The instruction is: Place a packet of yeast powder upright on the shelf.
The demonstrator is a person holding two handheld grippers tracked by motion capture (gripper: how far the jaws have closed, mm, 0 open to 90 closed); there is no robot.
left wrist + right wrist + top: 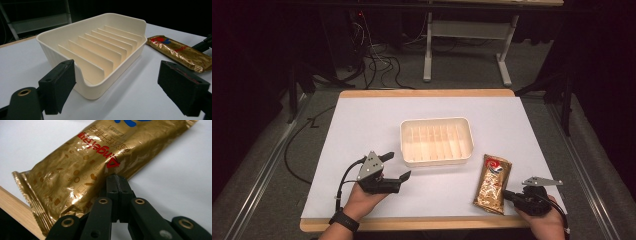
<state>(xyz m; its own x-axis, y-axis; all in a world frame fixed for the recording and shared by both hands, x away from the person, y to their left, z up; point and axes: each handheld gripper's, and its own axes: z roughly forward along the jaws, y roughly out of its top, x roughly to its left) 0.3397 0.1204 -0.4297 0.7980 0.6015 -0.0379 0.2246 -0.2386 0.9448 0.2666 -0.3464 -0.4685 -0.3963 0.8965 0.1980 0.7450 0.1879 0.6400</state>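
The table (362, 130) carried a cream ridged tray (436, 141) just ahead of the left tool (396, 167), whose jaws stood spread with nothing between them. A gold snack packet (493, 183) lay at the right tool's (506, 195) tip, its jaws pressed together against the packet's edge.

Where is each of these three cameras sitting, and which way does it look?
High view: above the table's near edge, looking forward and down; forearms, the left hand-held gripper and the right hand-held gripper show.
Left gripper view: rides that gripper, facing the tray; its jaws stand apart.
Right gripper view: faces the snack packet; its jaws are closed at the packet's edge.
All share the packet.
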